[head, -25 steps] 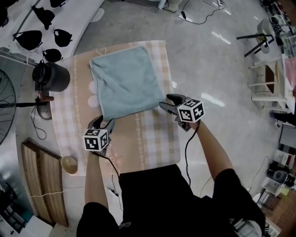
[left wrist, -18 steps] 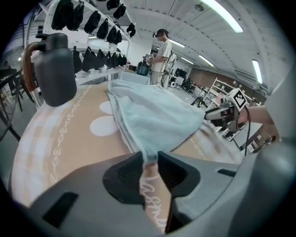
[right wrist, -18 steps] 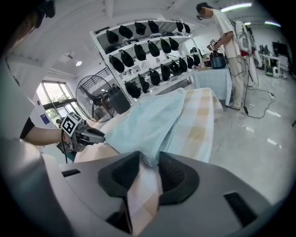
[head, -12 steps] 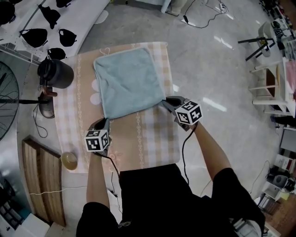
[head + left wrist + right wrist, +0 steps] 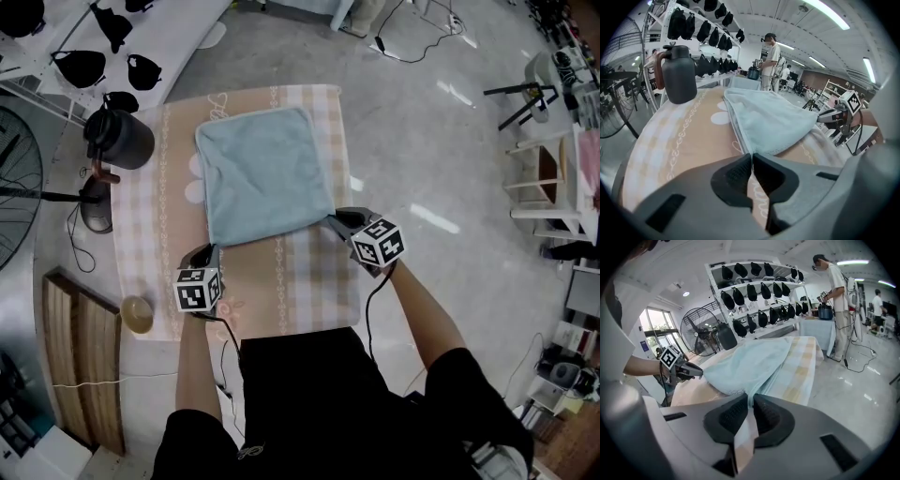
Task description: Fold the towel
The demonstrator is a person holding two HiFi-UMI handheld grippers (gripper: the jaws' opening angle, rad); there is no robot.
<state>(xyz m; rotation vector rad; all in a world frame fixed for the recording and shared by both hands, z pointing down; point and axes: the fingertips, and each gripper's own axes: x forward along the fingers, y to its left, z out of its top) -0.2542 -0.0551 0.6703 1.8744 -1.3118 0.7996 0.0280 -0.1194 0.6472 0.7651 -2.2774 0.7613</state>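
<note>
A light blue towel lies flat on the peach checked tablecloth. My left gripper is at the towel's near left corner and its jaws have just closed on that corner. In the left gripper view the gripper pinches the towel at its tip. My right gripper holds the near right corner in the same way, and its jaws have also just closed. The right gripper view shows that gripper shut on a fold of the towel. The left gripper shows across the towel's edge.
A dark kettle stands on the table's far left, with a small bowl off its near left corner. A fan and wooden slats are to the left. The table's right edge drops to the floor. People stand behind the table.
Both grippers stood open beside the towel's near corners; now each is shut on its corner. The creases near the towel's left edge have flattened out.
</note>
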